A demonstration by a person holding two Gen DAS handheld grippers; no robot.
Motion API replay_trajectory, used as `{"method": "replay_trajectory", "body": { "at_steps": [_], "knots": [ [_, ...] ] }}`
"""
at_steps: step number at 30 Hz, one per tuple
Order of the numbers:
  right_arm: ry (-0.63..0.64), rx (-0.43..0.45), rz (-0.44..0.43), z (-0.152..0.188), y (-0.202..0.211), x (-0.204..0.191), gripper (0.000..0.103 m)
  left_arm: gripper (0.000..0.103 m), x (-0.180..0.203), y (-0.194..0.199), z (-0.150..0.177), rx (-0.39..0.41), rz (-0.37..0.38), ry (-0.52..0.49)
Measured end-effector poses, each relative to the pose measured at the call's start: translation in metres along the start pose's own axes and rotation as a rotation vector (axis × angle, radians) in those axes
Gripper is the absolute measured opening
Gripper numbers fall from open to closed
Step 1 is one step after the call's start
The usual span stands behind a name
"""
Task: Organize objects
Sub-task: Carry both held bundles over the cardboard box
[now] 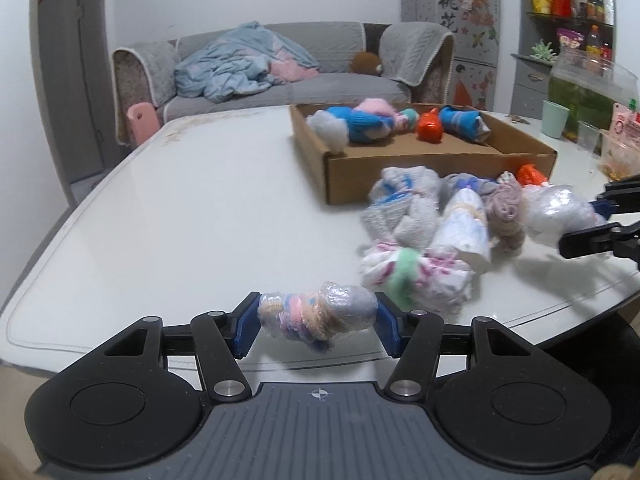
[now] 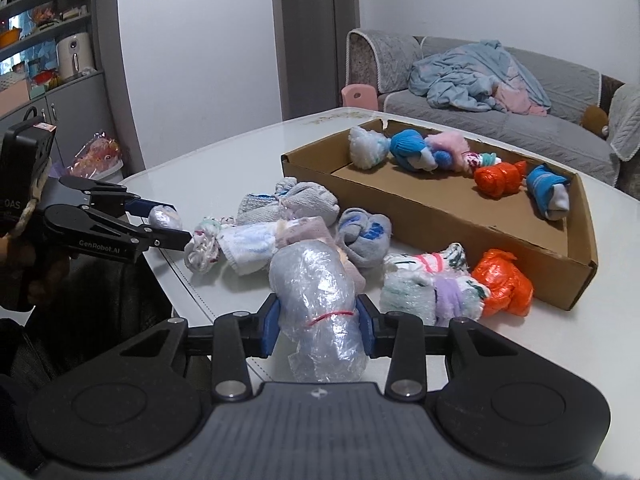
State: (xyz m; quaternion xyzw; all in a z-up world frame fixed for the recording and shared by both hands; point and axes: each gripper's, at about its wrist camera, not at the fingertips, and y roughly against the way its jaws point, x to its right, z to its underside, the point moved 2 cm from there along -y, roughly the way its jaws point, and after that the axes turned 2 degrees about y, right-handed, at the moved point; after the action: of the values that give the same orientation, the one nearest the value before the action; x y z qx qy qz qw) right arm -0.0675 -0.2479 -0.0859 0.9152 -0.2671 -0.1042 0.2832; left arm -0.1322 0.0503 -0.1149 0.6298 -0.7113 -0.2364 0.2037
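Note:
My left gripper (image 1: 318, 326) is shut on a small plastic-wrapped pastel sock bundle (image 1: 320, 316), held just above the white table's (image 1: 200, 220) near edge. The right wrist view shows the same gripper (image 2: 178, 222) at the left with that bundle (image 2: 164, 216). My right gripper (image 2: 318, 320) is shut on a clear-wrapped bundle with a red band (image 2: 316, 300), lifted in front of the loose pile of rolled socks (image 2: 280, 220). An open cardboard box (image 2: 400, 216) behind the pile holds several bundles. The left wrist view has the right gripper (image 1: 576, 222) at its right edge.
The box (image 1: 420, 176) sits mid-table with the pile (image 1: 424, 216) against its front wall. A green cup (image 1: 556, 118), a clear cup (image 1: 588, 136) and a glass jar (image 1: 592, 80) stand at the table's far right. A grey sofa (image 1: 320, 88) and a pink stool (image 1: 140, 120) lie beyond.

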Motion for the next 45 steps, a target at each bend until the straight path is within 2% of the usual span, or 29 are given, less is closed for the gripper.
{"method": "replay_trajectory", "body": {
  "at_steps": [6, 10, 13, 17, 20, 23, 25, 28, 31, 37, 45],
  "knots": [
    [-0.015, 0.05, -0.015, -0.012, 0.02, 0.007, 0.036, 0.064, -0.014, 0.011, -0.023, 0.046, -0.009, 0.014],
    [-0.034, 0.106, 0.0, -0.035, 0.033, 0.023, 0.036, 0.064, -0.018, 0.012, -0.058, 0.097, -0.002, -0.012],
    [-0.047, 0.137, 0.023, -0.058, 0.037, 0.041, 0.036, 0.064, -0.019, 0.005, -0.091, 0.107, 0.002, -0.015],
    [-0.112, 0.162, 0.055, -0.089, 0.027, 0.07, 0.036, 0.064, -0.014, -0.011, -0.134, 0.101, 0.029, 0.03],
    [-0.152, 0.149, 0.09, -0.113, 0.008, 0.086, 0.036, 0.064, -0.001, -0.027, -0.163, 0.094, 0.055, 0.054],
    [-0.187, 0.135, 0.072, -0.132, -0.014, 0.096, 0.036, 0.064, 0.016, -0.053, -0.184, 0.063, 0.093, 0.064],
    [-0.202, 0.123, 0.049, -0.143, -0.031, 0.099, 0.036, 0.064, 0.028, -0.076, -0.189, 0.028, 0.113, 0.051],
    [-0.206, 0.076, 0.038, -0.153, -0.058, 0.1, 0.036, 0.064, 0.04, -0.11, -0.185, -0.017, 0.102, 0.012],
    [-0.216, 0.02, 0.029, -0.152, -0.084, 0.103, 0.036, 0.064, 0.04, -0.135, -0.18, -0.07, 0.095, 0.046],
    [-0.271, -0.085, 0.039, -0.149, -0.129, 0.111, 0.036, 0.065, 0.044, -0.157, -0.169, -0.094, 0.041, 0.071],
    [-0.311, -0.191, 0.063, -0.141, -0.163, 0.11, 0.036, 0.065, 0.042, -0.177, -0.159, -0.125, -0.018, 0.099]
  ]
}}
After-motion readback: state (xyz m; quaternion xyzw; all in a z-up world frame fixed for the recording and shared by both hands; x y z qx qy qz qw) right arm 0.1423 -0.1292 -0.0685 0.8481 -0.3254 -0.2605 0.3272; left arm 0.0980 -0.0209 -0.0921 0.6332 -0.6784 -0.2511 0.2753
